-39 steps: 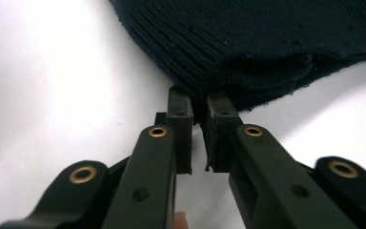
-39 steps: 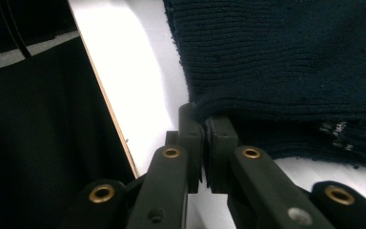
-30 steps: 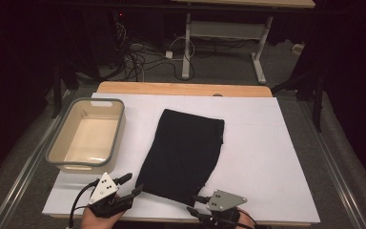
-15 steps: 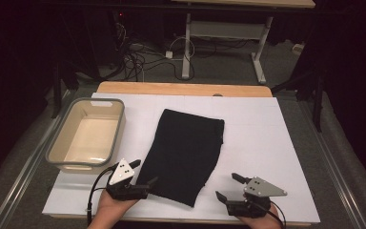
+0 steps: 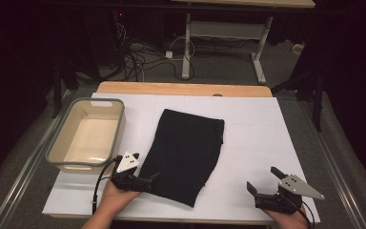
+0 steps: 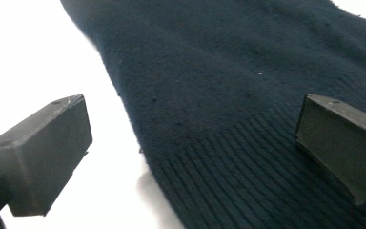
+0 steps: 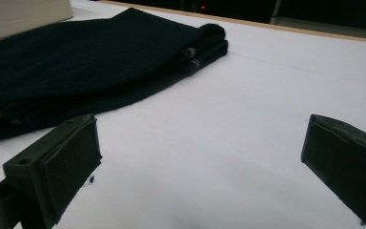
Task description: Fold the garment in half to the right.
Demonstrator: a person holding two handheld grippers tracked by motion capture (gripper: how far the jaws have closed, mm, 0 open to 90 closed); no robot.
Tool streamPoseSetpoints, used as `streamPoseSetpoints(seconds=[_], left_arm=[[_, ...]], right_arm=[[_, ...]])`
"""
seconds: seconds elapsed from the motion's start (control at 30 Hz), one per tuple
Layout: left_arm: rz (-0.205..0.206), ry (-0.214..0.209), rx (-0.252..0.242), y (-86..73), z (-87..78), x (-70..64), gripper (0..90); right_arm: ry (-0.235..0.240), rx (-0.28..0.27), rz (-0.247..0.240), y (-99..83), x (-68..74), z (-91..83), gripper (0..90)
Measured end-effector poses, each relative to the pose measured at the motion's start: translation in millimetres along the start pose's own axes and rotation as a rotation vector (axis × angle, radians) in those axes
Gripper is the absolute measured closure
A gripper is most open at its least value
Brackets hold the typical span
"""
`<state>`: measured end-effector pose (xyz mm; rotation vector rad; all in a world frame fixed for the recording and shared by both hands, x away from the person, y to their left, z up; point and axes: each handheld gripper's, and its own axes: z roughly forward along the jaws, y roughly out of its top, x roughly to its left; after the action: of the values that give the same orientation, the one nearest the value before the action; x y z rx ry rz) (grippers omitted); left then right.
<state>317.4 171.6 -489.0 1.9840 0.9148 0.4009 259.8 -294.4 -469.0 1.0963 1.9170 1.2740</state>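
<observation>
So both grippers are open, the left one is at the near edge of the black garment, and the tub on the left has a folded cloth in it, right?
Not quite. The high view shows the tub with nothing in it. The rest holds: the left gripper is open at the near edge of the black garment, and the right gripper is open over the white table cover.

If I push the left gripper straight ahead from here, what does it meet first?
Most likely the folded black knit garment: the open left gripper straddles its ribbed hem edge, one jaw over the white table cover, one over the cloth. Height above it is unclear.

Left gripper (image 5: 148, 180) and right gripper (image 5: 264, 180) both hover low, jaws wide apart.
</observation>
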Motion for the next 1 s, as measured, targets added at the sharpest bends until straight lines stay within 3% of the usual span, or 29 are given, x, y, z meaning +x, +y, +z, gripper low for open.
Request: streamPoseSetpoints(seconds=[0.23,0.5,0.6,0.87,1.0], left_arm=[[0.010,0.002,0.004,-0.8,0.7,-1.4,0.0],[-0.006,-0.002,-0.002,-1.6,0.5,0.0,0.0],[-0.002,0.016,0.004,-1.5,1.1,-1.6,0.0],[-0.004,0.020,-0.004,-2.0,0.4,-1.9,0.0],[0.014,0.023,-0.005,-2.2,0.0,-3.6,0.0]], right_arm=[[-0.012,-0.018,-0.013,1.2,3.0,2.6,0.0],[-0.017,-0.026,-0.013,5.0,4.3,7.5,0.0],[-0.014,-0.028,-0.014,7.1,4.9,12.3,0.0],[-0.018,0.016,-0.032,24.5,-4.6,45.1,0.0],[-0.031,-0.016,-0.022,23.9,-10.3,49.9,0.0]])
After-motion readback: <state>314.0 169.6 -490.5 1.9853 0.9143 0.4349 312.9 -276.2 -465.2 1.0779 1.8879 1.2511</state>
